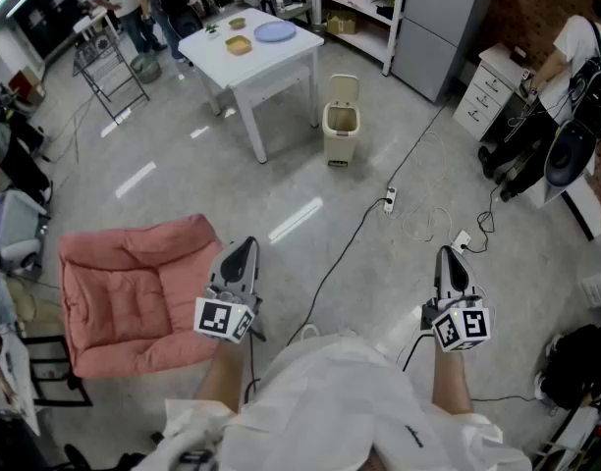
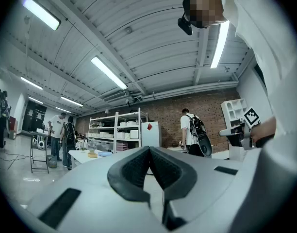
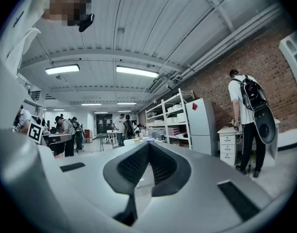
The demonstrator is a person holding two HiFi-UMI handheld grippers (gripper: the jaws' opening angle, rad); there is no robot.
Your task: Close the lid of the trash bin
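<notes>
Across the floor, well ahead of both grippers, the beige trash bin (image 1: 341, 130) stands beside a white table (image 1: 251, 52), its lid raised. Left gripper (image 1: 244, 253) and right gripper (image 1: 451, 257) point level toward it, jaws together and empty.

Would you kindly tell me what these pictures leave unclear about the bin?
- Head view: trash bin small and far; its contents are unreadable.
- Left gripper view: bin not seen; left gripper fills the lower frame.
- Right gripper view: the same, behind right gripper.
</notes>
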